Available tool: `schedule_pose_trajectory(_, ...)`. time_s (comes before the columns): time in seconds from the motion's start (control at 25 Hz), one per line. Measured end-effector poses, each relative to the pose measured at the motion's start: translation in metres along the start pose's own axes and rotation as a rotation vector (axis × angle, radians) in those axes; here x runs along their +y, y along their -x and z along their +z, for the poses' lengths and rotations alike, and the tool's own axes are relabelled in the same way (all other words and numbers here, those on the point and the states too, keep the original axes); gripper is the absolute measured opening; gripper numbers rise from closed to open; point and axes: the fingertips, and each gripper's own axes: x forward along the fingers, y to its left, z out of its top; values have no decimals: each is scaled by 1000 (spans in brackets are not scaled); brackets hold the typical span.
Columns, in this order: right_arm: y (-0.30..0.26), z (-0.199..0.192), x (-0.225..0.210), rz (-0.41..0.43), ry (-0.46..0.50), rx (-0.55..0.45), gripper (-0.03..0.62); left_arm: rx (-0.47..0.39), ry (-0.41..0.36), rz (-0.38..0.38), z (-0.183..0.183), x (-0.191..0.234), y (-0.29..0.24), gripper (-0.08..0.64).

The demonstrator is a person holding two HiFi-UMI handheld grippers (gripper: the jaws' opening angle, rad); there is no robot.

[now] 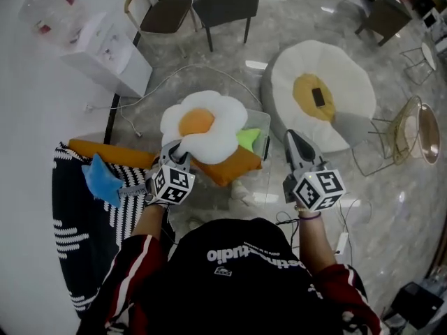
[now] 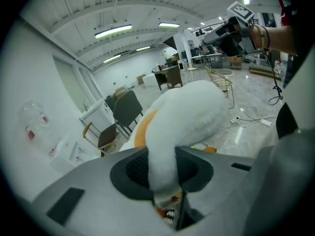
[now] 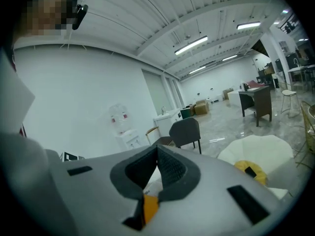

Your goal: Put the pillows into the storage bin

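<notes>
Marble floor surrounds the clear bin (image 1: 261, 123). The egg pillow (image 1: 202, 125) hangs over it, its edge pinched in the left gripper (image 1: 176, 152). The likely next move is to lower and release it (an orange pillow (image 1: 234, 166) already sits inside). The right gripper (image 1: 293, 142) is closed and empty. The shirt print is unreadable.

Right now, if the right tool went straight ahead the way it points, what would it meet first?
Probably nothing close: the shut right tool points past the fried-egg beanbag toward the grey chair, which looks far off; depth is unclear.
</notes>
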Motion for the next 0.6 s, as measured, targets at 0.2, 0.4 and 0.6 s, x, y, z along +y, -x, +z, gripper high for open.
schedule_pose_trajectory(0.2, 1, -10, -32, -66, -22, 34, 3, 36, -62, -105, 8, -29, -59, 94)
schedule_pose_trajectory(0.4, 8, -23, -57, -115, -44, 65, 3, 84, -141, -199, 5, -62, -116, 98)
schedule_pose_trajectory(0.6, 10, -38, -77, -146, -61, 93, 3, 120, -208, -243, -2, -86, -160, 106)
